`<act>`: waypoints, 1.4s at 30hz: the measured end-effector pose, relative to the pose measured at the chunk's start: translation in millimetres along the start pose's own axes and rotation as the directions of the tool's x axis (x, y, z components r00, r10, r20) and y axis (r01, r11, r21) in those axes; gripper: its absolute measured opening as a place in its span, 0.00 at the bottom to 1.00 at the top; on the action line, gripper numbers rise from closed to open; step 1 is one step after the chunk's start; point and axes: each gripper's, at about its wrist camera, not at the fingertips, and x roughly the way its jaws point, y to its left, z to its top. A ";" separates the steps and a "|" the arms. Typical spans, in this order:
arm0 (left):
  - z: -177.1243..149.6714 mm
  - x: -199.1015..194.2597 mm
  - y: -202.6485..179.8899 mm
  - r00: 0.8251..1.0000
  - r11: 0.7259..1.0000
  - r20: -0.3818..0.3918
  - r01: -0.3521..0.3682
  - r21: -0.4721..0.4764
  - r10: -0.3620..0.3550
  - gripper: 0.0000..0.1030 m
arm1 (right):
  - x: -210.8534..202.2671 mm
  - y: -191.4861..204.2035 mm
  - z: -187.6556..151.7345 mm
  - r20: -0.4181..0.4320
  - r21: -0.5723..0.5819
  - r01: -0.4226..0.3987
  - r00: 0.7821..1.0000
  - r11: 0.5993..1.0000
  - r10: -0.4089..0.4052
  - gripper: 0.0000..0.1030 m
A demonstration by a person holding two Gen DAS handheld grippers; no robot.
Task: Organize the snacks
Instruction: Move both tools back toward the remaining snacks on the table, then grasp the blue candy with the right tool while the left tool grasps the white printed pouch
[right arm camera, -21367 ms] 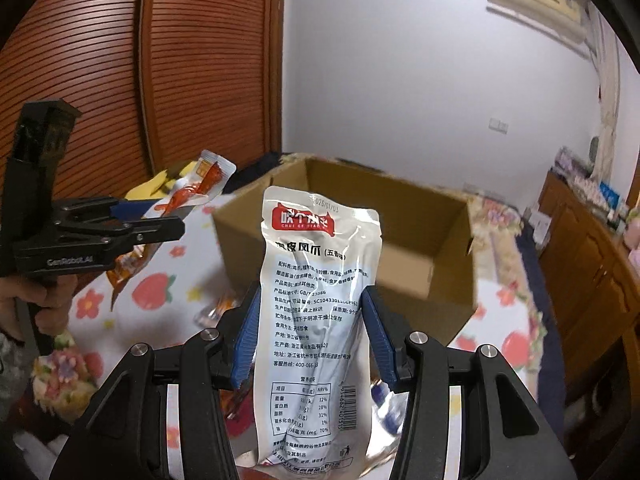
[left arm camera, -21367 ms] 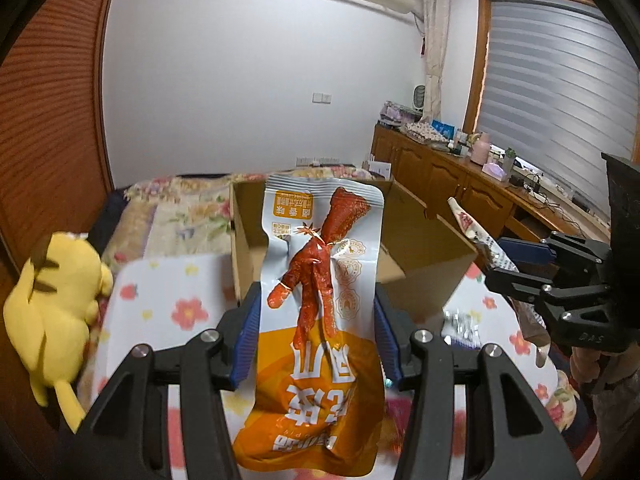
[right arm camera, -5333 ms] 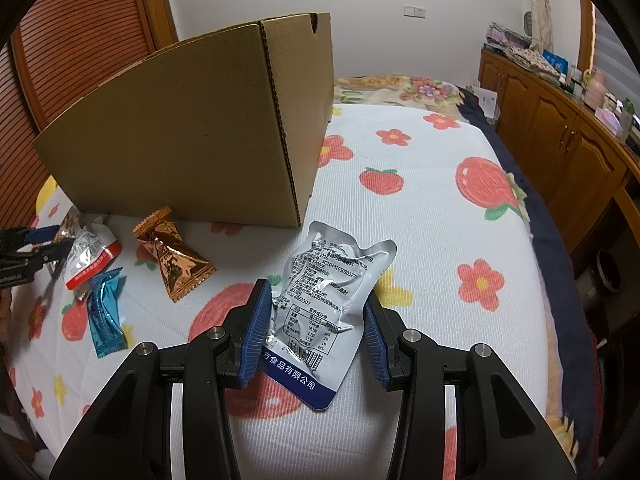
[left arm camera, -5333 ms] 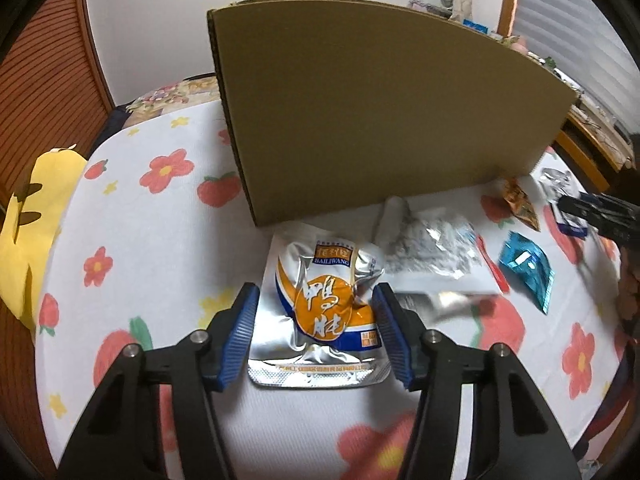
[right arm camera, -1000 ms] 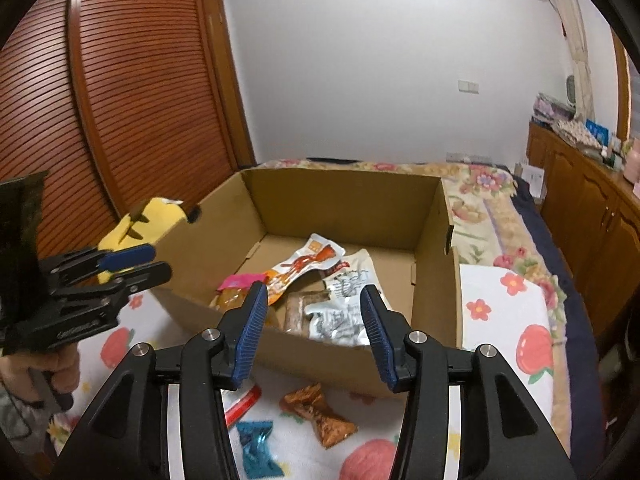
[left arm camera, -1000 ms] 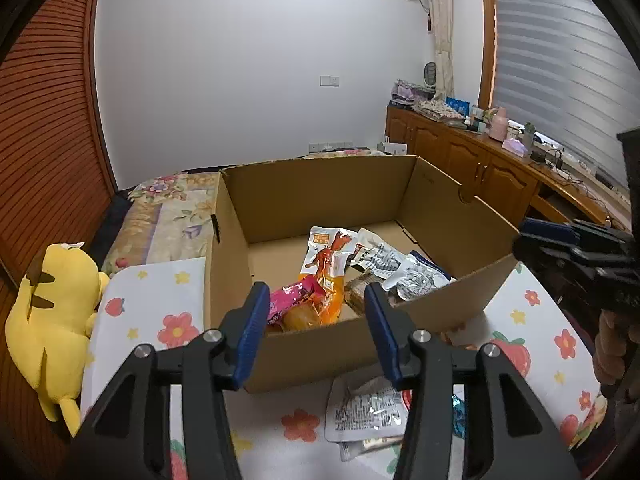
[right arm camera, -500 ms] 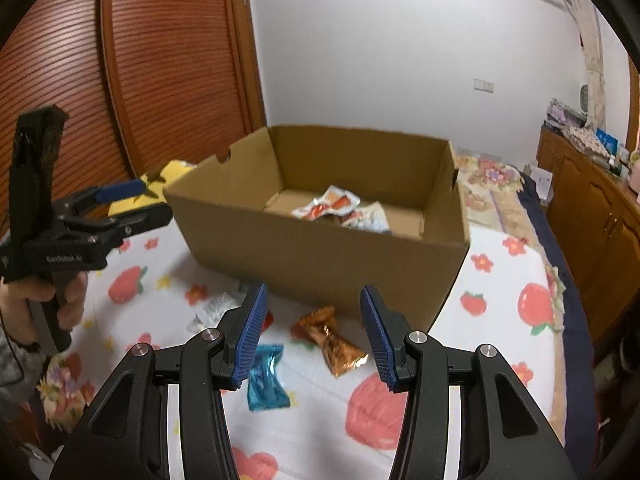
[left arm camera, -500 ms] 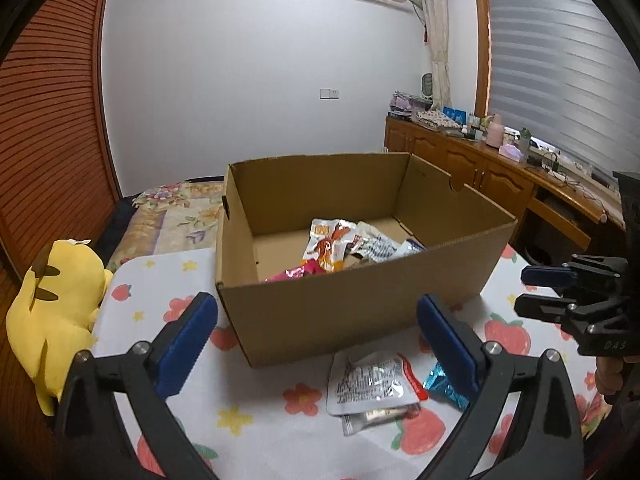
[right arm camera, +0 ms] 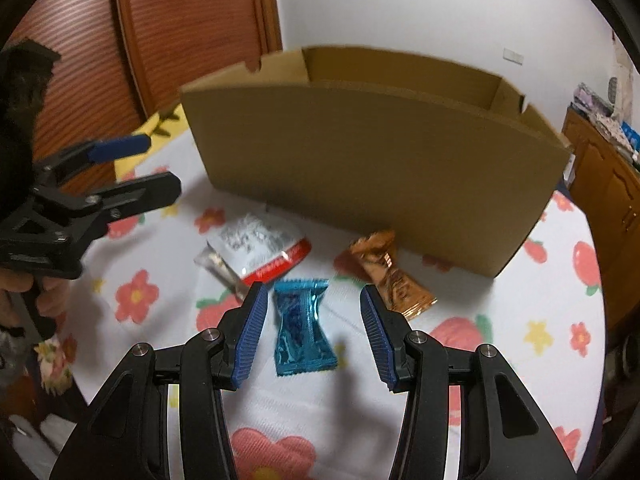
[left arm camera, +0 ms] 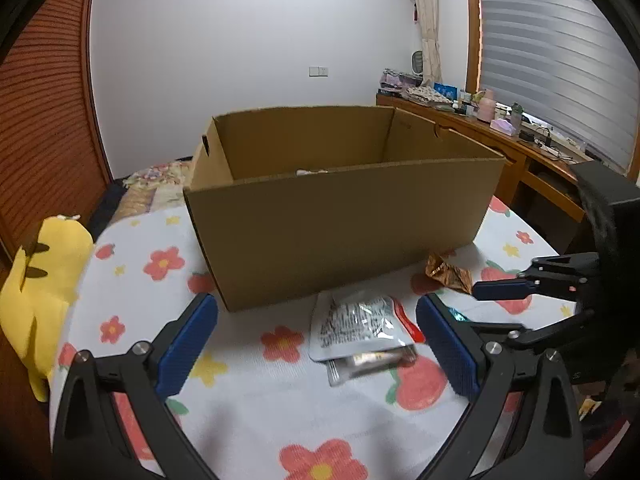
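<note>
Ribbed blue pads line both fingers of the right gripper (right arm camera: 312, 334), whose jaws stand moderately apart with nothing clamped; between them lies a crinkled blue foil packet (right arm camera: 303, 330), waisted in the middle with serrated ends, flat on the cloth and touching neither pad. Just to its right a copper-coloured foil packet (right arm camera: 390, 272) with twisted, pleated ends lies near the box wall. To its left a flat silver pouch with a red edge (right arm camera: 264, 246) rests on top of a second silvery pouch (right arm camera: 218, 266) that shows only along its lower side.

The left gripper (left arm camera: 318, 346) has its jaws spread wide and empty, the same ribbed blue pads on black angular arms with round metal screws. Ahead of them lies the glossy silver pouch (left arm camera: 362, 328), printed with dark text. The right gripper's blue-tipped finger (left arm camera: 504, 290) reaches in from the right side, near the copper packet (left arm camera: 448, 274).

Behind the packets stands an open cardboard box (left arm camera: 340, 220), matte brown, rectangular, with a notched handle cut in each end wall; only a pale scrap shows over its front rim. Everything sits on a white woven tablecloth (left arm camera: 248, 396) printed with red flowers and strawberries. A yellow plush toy (left arm camera: 38, 292) lies at the left edge, before ribbed reddish-brown wooden doors (left arm camera: 38, 116).
</note>
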 end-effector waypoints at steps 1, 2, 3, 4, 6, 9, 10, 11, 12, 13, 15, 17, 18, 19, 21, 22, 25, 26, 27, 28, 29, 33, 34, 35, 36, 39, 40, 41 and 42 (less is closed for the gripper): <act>-2.4 0.8 0.2 1.000 1.000 -0.005 0.003 -0.002 -0.003 0.97 | 4.2 1.1 -1.4 -0.012 -0.003 -0.003 1.000 1.000 0.003 0.47; -4.7 1.5 0.0 1.000 1.000 -0.010 0.002 -0.002 -0.002 0.97 | 7.1 1.8 -2.2 -0.021 -0.005 -0.004 1.000 1.000 0.004 0.47; -6.7 2.2 -0.1 1.000 1.000 -0.014 -0.001 -0.001 0.001 0.97 | 10.4 2.5 -2.7 -0.031 -0.007 -0.002 1.000 1.000 0.002 0.47; -8.3 2.2 0.5 1.000 1.000 -0.016 -0.002 -0.002 0.002 0.97 | 13.3 3.2 -3.5 -0.040 -0.010 -0.001 0.999 1.000 0.001 0.47; -11.5 3.6 2.1 1.000 1.000 -0.023 0.000 -0.009 0.000 0.97 | 16.0 4.6 -4.1 -0.048 -0.016 0.000 0.999 1.000 -0.001 0.44; -15.3 7.2 4.7 0.999 1.000 -0.038 0.005 -0.019 -0.005 0.97 | 21.1 5.6 -5.6 -0.063 -0.020 0.007 0.998 1.000 -0.008 0.43; -16.2 9.3 6.6 0.999 1.000 -0.044 0.005 -0.019 -0.006 0.97 | 22.6 5.9 -6.0 -0.067 -0.022 0.009 0.998 1.000 -0.010 0.38; -17.2 10.8 6.8 0.999 1.000 -0.047 0.004 -0.019 -0.005 0.97 | 24.4 7.2 -6.1 -0.073 -0.028 0.015 0.997 0.999 -0.017 0.35; -18.0 12.2 7.0 0.999 1.000 -0.050 0.003 -0.020 -0.004 0.97 | 25.1 8.0 -5.6 -0.078 -0.037 0.023 0.997 0.999 -0.025 0.30; -18.9 13.7 7.2 0.999 1.000 -0.054 0.004 -0.022 -0.006 0.97 | 24.6 9.2 -6.0 -0.075 -0.049 0.033 0.997 0.998 -0.037 0.26; -20.0 16.8 7.1 0.998 1.000 -0.066 0.011 -0.029 -0.013 0.97 | 23.4 12.5 -6.4 -0.072 -0.058 0.034 0.997 0.998 -0.039 0.22; -20.1 19.5 6.0 0.997 0.999 -0.074 0.017 -0.035 -0.020 0.97 | 22.2 11.5 -6.6 -0.071 -0.052 0.028 0.997 0.998 -0.032 0.21; -20.1 21.1 5.7 0.997 0.999 -0.078 0.020 -0.036 -0.023 0.97 | 20.9 11.0 -7.9 -0.069 -0.047 0.024 0.997 0.999 -0.028 0.21; -20.0 23.2 5.0 0.996 0.999 -0.083 0.022 -0.037 -0.025 0.97 | 17.9 10.2 -9.9 -0.063 -0.041 0.022 0.998 0.999 -0.024 0.21; -19.2 28.2 3.1 0.995 0.999 -0.096 0.023 -0.036 -0.026 0.97 | 10.9 8.2 -13.7 -0.049 -0.029 0.021 0.999 0.999 -0.023 0.21; -18.2 31.3 1.8 0.994 0.999 -0.105 0.025 -0.036 -0.029 0.97 | 6.0 6.8 -16.2 -0.039 -0.021 0.022 0.999 1.000 -0.023 0.21; -14.9 39.9 -1.3 0.992 0.999 -0.123 0.037 -0.041 -0.041 0.97 | -7.2 0.9 -25.0 -0.015 -0.005 0.034 0.999 0.999 -0.034 0.21; -13.3 43.7 -2.0 0.990 0.998 -0.130 0.041 -0.046 -0.047 0.97 | -10.1 -0.6 -27.7 -0.011 -0.001 0.043 0.999 0.999 -0.043 0.21; -11.7 48.0 -2.7 0.989 0.998 -0.140 0.045 -0.052 -0.052 0.97 | -11.2 -0.9 -29.5 -0.009 0.001 0.052 0.999 0.999 -0.052 0.21; -10.9 50.1 -2.9 0.988 0.997 -0.145 0.049 -0.056 -0.057 0.97 | -12.5 -2.1 -31.5 -0.007 0.004 0.063 0.998 0.998 -0.063 0.21; -9.5 53.8 -3.6 0.986 0.996 -0.152 0.057 -0.062 -0.066 0.97 | -13.8 -3.6 -33.6 -0.007 0.006 0.072 0.997 0.997 -0.071 0.21; -5.6 64.3 -6.1 0.981 0.995 -0.176 0.066 -0.075 -0.078 0.97 | -12.7 -8.0 -37.6 -0.011 0.022 0.083 0.996 0.996 -0.083 0.21; -4.9 66.6 -6.8 0.980 0.995 -0.183 0.067 -0.075 -0.080 0.97 | -12.4 -8.9 -38.1 -0.012 0.022 0.088 0.996 0.996 -0.088 0.21; -4.3 69.2 -7.7 0.978 0.995 -0.192 0.068 -0.075 -0.082 0.97 | -12.0 -10.0 -38.7 -0.014 0.020 0.094 0.996 0.995 -0.094 0.21; -3.8 71.8 -7.5 0.976 0.995 -0.201 0.070 -0.073 -0.083 0.97 | -9.6 -9.4 -38.8 -0.017 0.016 0.102 0.995 0.995 -0.102 0.21; -3.3 79.5 -9.2 0.970 0.996 -0.231 0.061 -0.064 -0.075 0.97 | -5.2 -7.6 -38.7 -0.018 0.012 0.106 0.994 0.994 -0.106 0.21; -2.6 83.1 -9.6 0.967 0.996 -0.245 0.059 -0.062 -0.072 0.97 | -7.6 -9.3 -40.3 -0.015 0.009 0.110 0.994 0.994 -0.110 0.21; -2.8 86.5 -10.0 0.963 0.997 -0.261 0.054 -0.058 -0.067 0.97 | -7.1 -9.5 -40.5 -0.015 0.010 0.112 0.994 0.994 -0.112 0.21; -2.6 88.5 -10.5 0.961 0.997 -0.269 0.050 -0.056 -0.063 0.97 | -6.4 -10.2 -41.1 -0.017 0.013 0.111 0.994 0.994 -0.111 0.21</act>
